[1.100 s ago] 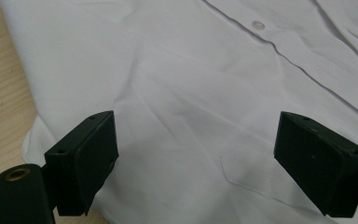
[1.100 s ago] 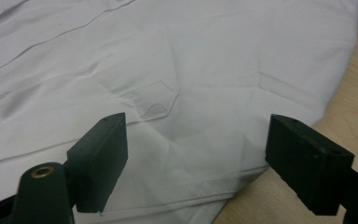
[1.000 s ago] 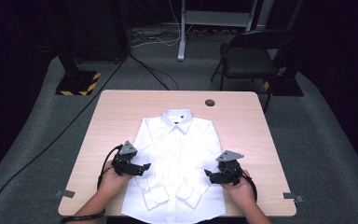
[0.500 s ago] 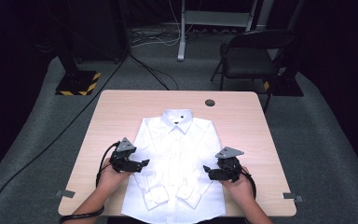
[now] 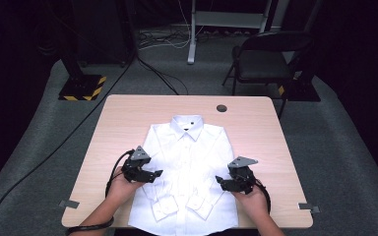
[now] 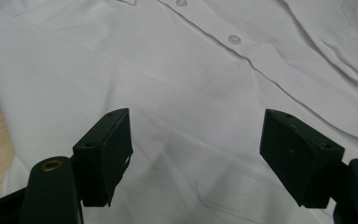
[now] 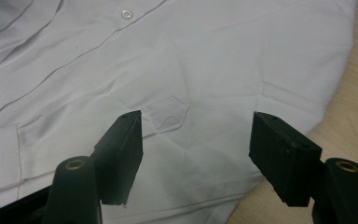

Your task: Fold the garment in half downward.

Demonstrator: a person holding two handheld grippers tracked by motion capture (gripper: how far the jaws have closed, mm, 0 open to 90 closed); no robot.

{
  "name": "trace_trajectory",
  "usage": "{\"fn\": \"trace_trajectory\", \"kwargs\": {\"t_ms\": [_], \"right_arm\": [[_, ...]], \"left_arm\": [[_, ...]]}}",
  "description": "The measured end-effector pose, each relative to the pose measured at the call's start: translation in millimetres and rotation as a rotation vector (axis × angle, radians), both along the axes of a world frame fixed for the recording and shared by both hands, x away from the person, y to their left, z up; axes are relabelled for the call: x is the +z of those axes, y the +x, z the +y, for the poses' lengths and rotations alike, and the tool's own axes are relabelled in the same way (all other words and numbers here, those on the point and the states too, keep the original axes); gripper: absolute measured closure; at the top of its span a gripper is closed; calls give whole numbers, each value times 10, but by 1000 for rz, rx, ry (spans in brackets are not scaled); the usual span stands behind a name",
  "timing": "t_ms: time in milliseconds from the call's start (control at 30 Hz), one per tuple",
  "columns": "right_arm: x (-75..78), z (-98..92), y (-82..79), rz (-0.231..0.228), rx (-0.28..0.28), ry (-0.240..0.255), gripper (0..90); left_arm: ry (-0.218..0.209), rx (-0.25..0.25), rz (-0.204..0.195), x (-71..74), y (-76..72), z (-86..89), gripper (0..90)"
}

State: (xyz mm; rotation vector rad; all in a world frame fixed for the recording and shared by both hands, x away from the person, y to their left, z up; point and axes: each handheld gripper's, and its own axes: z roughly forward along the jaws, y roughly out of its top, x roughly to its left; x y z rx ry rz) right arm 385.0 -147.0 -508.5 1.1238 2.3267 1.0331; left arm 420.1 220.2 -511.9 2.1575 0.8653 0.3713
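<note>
A white buttoned shirt (image 5: 192,157) lies flat, collar away from me, on the wooden table (image 5: 128,118), with its cuffs folded across the lower front. My left gripper (image 5: 155,173) rests at the shirt's left side and points inward. In the left gripper view it (image 6: 196,113) hovers over the cloth (image 6: 168,70) near a cuff. My right gripper (image 5: 220,181) mirrors it at the shirt's right side. In the right gripper view it (image 7: 196,119) stands above a sleeve placket (image 7: 168,114) by the shirt's edge. Both pairs of jaws have just been closing, with cloth beneath the gap and no pad pressing on it.
A small dark round disc (image 5: 221,107) sits near the table's far edge. Tape marks (image 5: 69,203) are at the front corners. Beyond the table stand a folding chair (image 5: 266,59) and a stand base with yellow-black stripes (image 5: 81,87), and cables lie on the floor.
Both hands stay almost where they were at the shirt's sides. The gaps between the jaws look a little narrower than before.
</note>
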Motion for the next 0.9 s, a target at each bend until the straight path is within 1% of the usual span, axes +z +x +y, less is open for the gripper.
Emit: {"fn": "trace_trajectory", "kwargs": {"t_ms": [133, 167, 233, 267, 333, 367, 467, 500, 533, 600, 667, 733, 767, 833, 900], "right_arm": [[-3, 33, 17, 3, 4, -21, 344], [-2, 40, 34, 4, 6, -19, 355], [-5, 50, 77, 21, 5, -13, 384], [-9, 53, 103, 30, 8, -13, 398], [-10, 63, 161, 40, 10, -16, 417], [-10, 65, 195, 40, 8, -9, 416], [-33, 92, 294, 56, -5, 12, 439], [-47, 110, 323, 61, -9, 14, 439], [-59, 128, 347, 64, -13, 12, 435], [-84, 174, 384, 61, -24, 4, 389], [-112, 216, 413, 64, -24, 6, 378], [-140, 251, 431, 60, -39, 0, 353], [-153, 269, 437, 60, -43, -5, 349], [-175, 304, 449, 59, -47, -23, 343], [-195, 332, 460, 53, -51, -37, 320]], "left_arm": [[21, -6, -5, 0, 63, -94, 246], [29, -4, 2, -6, 91, -110, 249], [61, -2, 9, -19, 159, -128, 257], [64, 6, 8, -22, 195, -123, 257], [36, 26, 21, -37, 259, -106, 257], [33, 34, 22, -48, 280, -100, 257], [33, 44, 24, -89, 316, -68, 270], [41, 46, 26, -105, 320, -59, 271], [48, 49, 22, -120, 317, -51, 272], [48, 48, 17, -143, 313, -32, 278], [45, 46, 13, -159, 307, -20, 280], [55, 44, 13, -188, 301, -24, 274], [52, 43, 5, -202, 289, -26, 267], [40, 50, 0, -215, 277, -25, 254], [42, 49, 0, -216, 272, -26, 243]]}}
